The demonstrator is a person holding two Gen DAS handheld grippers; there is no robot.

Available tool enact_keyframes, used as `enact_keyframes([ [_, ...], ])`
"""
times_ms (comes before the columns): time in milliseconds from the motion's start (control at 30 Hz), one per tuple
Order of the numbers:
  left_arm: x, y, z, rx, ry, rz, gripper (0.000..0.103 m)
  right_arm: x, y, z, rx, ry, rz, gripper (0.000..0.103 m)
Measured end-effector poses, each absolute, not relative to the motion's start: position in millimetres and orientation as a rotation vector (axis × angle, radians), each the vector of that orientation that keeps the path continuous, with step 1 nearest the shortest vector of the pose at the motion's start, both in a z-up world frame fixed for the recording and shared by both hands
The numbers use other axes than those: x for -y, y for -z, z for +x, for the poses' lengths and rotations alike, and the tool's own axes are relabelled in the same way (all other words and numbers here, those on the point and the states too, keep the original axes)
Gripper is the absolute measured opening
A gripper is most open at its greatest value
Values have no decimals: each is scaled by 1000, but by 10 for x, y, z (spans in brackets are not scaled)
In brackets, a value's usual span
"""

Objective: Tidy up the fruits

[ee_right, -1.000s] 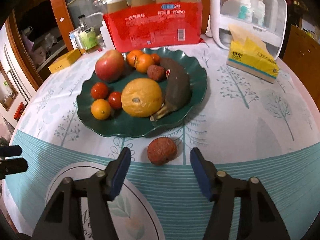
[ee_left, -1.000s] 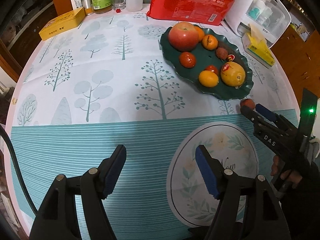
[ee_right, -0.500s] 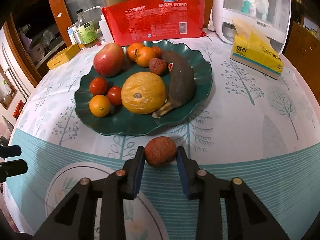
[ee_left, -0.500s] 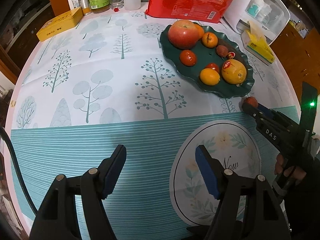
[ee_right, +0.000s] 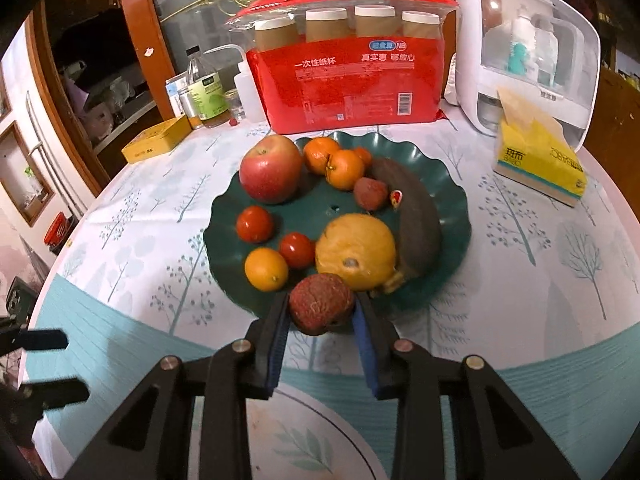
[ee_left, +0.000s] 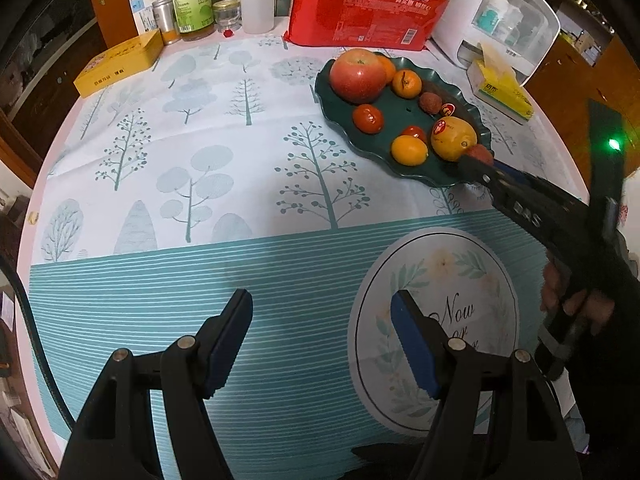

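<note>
The counter (ee_left: 200, 160) spreads below both claws, and just ahead of the right claw (ee_right: 322, 312) sits the plate (ee_right: 456, 208), its near rim almost under the fingertips. The right claw is clenched on the lychee (ee_right: 322, 309), both blue pads pressing its sides, the fruit lifted clear of the cloth. To finish this step well, I judge it should carry the lychee forward over the rim, lower it into the bare green patch ahead and left of the claw, between the tomatoes (ee_right: 255, 224) and the second lychee (ee_right: 370, 194), then open only once it rests, so it cannot roll off. The squeeze should stay light; the skin looks brittle. The left claw (ee_left: 320, 340) hangs released and empty over the striped cloth, well to the left of the right claw. In the plate, from large to small: apple (ee_right: 271, 174) far left, lemon (ee_right: 356, 250) right in front, dark banana (ee_right: 416, 224) beyond to the right, oranges (ee_right: 344, 168) at the back, small orange (ee_right: 266, 269) near left.
</note>
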State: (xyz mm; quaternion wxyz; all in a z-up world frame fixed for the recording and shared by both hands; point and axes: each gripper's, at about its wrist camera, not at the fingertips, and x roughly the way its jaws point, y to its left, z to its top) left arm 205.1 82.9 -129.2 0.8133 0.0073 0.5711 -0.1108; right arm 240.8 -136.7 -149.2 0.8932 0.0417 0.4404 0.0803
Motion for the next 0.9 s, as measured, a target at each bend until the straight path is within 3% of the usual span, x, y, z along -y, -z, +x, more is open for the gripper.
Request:
enact_keyframes([
  [67,-878,1257,2024,-1208,238,19,70,1350,1508,2450,-922,-148,102,38],
  [133,-920,1231,1999,-1199,237,16,70,1342,1505,2466,-928,-118,121,50],
  [367,-1067,1124,1882,-1168,228,-20,70,1270,1399,2224,-942,-91,135,52],
  [433,-1080,1070,1840,-1152,232,-25,70,1240,1354,2093,-955,-89,137,63],
  [900,-1090,274,1179,-951,121,40,77,1081,699,971,-1049,-125,167,71],
])
